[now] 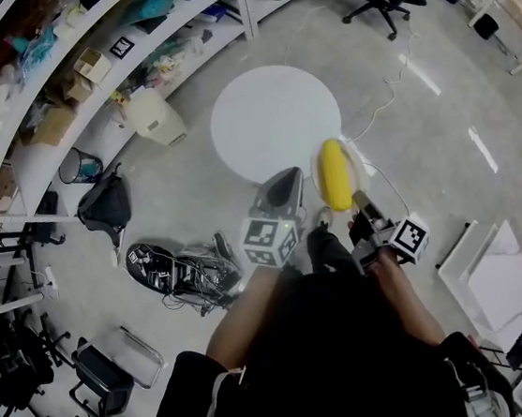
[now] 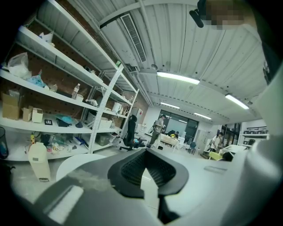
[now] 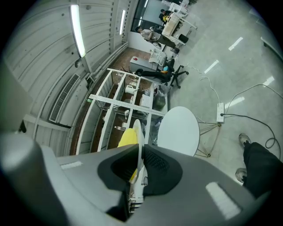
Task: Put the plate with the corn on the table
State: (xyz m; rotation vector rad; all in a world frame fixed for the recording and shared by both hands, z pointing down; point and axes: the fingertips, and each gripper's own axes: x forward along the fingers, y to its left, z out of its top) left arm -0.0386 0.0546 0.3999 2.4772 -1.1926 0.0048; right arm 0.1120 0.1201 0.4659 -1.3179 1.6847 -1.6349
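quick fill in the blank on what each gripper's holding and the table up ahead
The plate is gripped at its rim by the ___ gripper.
On the plate lies a yellow ___.
The left gripper has its jaws together with ___ between them.
The round table ahead of the person is ___ in colour.
Missing words: right; corn; nothing; white.
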